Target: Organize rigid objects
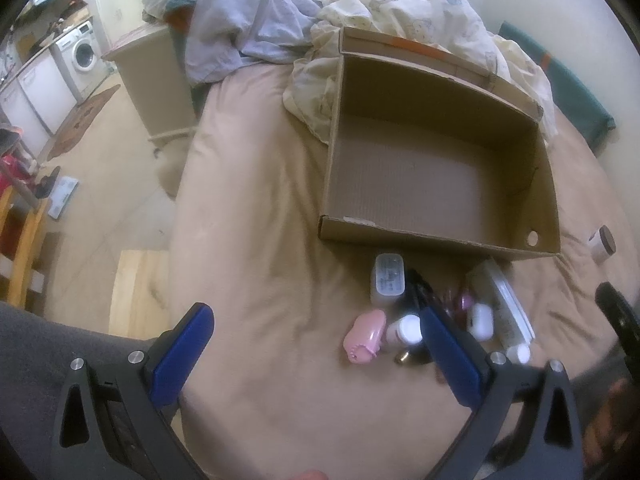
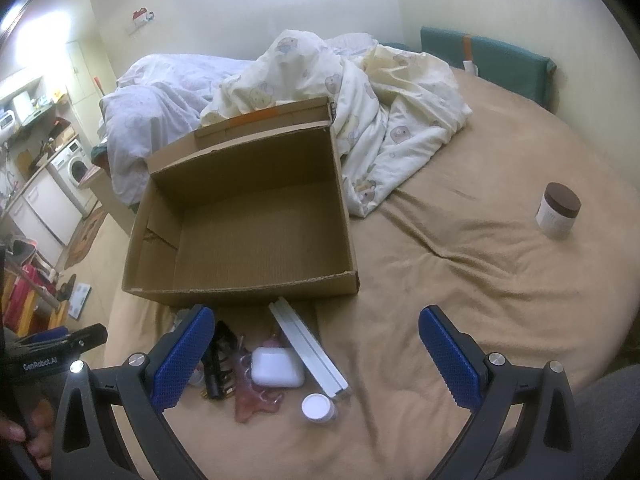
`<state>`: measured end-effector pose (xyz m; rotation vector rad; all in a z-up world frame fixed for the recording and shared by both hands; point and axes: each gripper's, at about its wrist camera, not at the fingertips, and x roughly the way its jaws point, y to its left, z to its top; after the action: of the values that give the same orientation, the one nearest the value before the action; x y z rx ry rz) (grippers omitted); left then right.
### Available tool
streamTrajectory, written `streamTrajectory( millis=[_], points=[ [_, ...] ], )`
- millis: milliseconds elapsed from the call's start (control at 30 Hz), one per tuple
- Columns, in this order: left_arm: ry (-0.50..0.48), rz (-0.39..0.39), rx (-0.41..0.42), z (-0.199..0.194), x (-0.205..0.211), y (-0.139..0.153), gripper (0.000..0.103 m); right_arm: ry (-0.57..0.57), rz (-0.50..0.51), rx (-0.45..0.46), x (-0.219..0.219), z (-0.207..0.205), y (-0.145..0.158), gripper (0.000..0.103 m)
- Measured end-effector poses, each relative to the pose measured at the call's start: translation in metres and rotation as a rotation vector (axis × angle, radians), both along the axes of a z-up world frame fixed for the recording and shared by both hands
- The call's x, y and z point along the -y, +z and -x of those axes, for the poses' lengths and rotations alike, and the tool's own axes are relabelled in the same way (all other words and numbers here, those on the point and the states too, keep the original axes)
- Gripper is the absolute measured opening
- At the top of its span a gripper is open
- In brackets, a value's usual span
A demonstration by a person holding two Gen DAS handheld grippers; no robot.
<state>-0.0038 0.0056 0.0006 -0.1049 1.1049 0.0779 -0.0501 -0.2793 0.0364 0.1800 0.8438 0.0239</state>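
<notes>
Bed: a tan sheet [image 2: 460,280] covers it, with a crumpled bear-print duvet [image 2: 384,120] piled at the far side.
Cardboard box [image 2: 240,216]: open-topped and empty, it sits on the bed with the duvet just behind it.
Left gripper [image 1: 316,328]: blue fingers [image 1: 180,352] spread wide, holding nothing, hovering over the sheet beside the pile.
Right gripper [image 2: 316,328]: fingers [image 2: 448,356] wide apart, nothing between them, above the sheet near the pile.
Small objects: clustered on the sheet just in front of the box's near wall.
White flat box [image 2: 308,352]: long, lying at an angle with one end by the cardboard wall.
White charger [image 1: 386,280]: near the cardboard wall.
Earbud case [image 2: 276,368]: white, rounded, just beside the long box.
Pink item [image 1: 364,336]: at the left of the cluster.
Black item [image 2: 216,364]: beside the earbud case; blurred.
White-capped jar [image 2: 318,407]: nearest the right gripper's camera.
Brown-lidded jar [image 2: 558,210]: upright, alone, well apart to the right.
</notes>
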Motion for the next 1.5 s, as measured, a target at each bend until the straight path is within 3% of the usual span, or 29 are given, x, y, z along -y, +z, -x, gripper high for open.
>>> streamTrajectory(
  millis=[1500],
  points=[
    [0.003,-0.025,-0.018,-0.0036,0.0025,-0.0059,0.103,-0.005,-0.021,-0.036,-0.0026,0.0003,-0.007,0.103]
  ],
)
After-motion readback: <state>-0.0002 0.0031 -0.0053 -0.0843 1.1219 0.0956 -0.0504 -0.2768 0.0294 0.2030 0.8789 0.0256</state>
